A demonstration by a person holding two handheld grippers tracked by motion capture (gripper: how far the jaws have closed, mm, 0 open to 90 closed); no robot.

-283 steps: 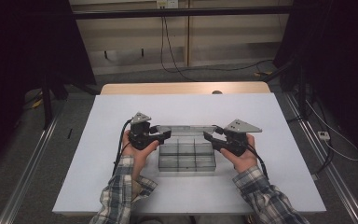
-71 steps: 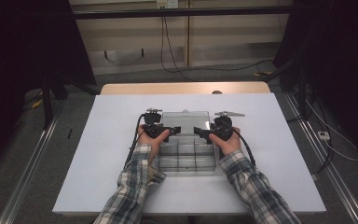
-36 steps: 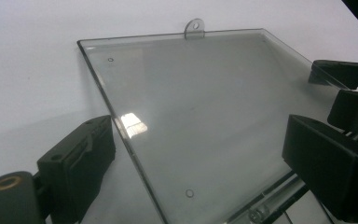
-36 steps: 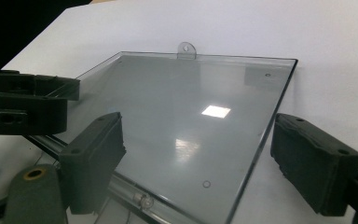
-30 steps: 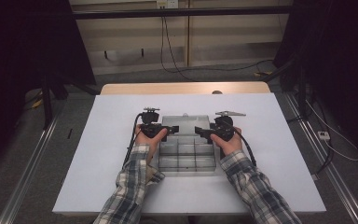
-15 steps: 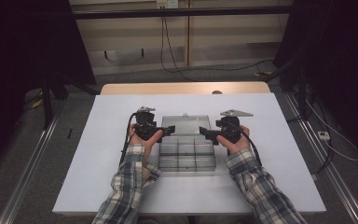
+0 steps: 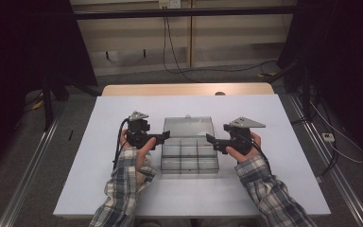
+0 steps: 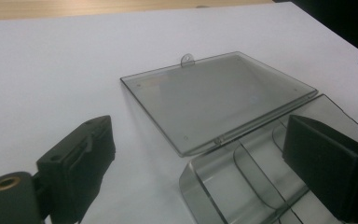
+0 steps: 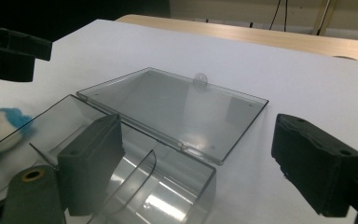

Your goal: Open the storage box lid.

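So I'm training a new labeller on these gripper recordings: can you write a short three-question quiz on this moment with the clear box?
1. True or false: the lid of the clear compartment box lies folded back flat on the white table.
2. Which describes the left gripper and right gripper? A) both clamp the lid; B) both have jaws open with nothing held; C) one holds a screwdriver.
3. In the right gripper view, what small item shows at the left edge, seen through the box's wall?

Key:
1. True.
2. B.
3. A small white doll-like head with blue hair.
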